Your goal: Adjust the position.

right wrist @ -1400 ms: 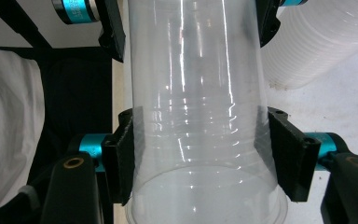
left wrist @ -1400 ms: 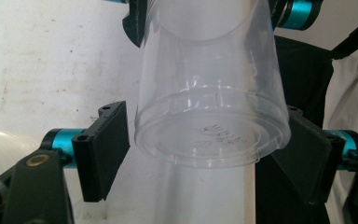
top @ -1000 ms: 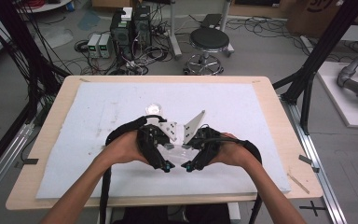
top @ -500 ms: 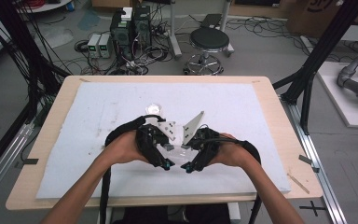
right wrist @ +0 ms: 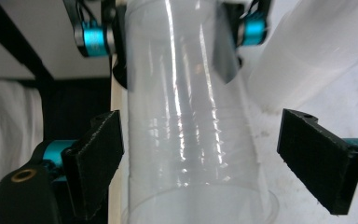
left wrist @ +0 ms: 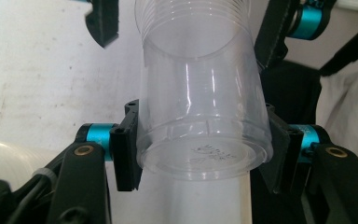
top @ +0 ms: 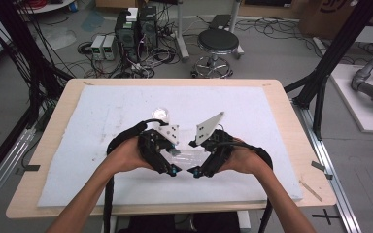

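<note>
Left tongs [left wrist: 200,140] pinch clear cups [left wrist: 200,116]; right tongs [right wrist: 214,158] spread around them, white roll [right wrist: 307,56] beside.

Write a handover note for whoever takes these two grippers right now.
Left gripper: shut on the clear plastic cup stack, jaws clamped near its closed base.
Right gripper: open, jaws either side of the stack's other end, not touching.
The stack hangs between both grippers over the white mat. Another clear cup sits on the mat behind the left gripper.
Done: stack lifted and gripped at one end.
Left: probably close the right gripper and pull a cup free.
</note>
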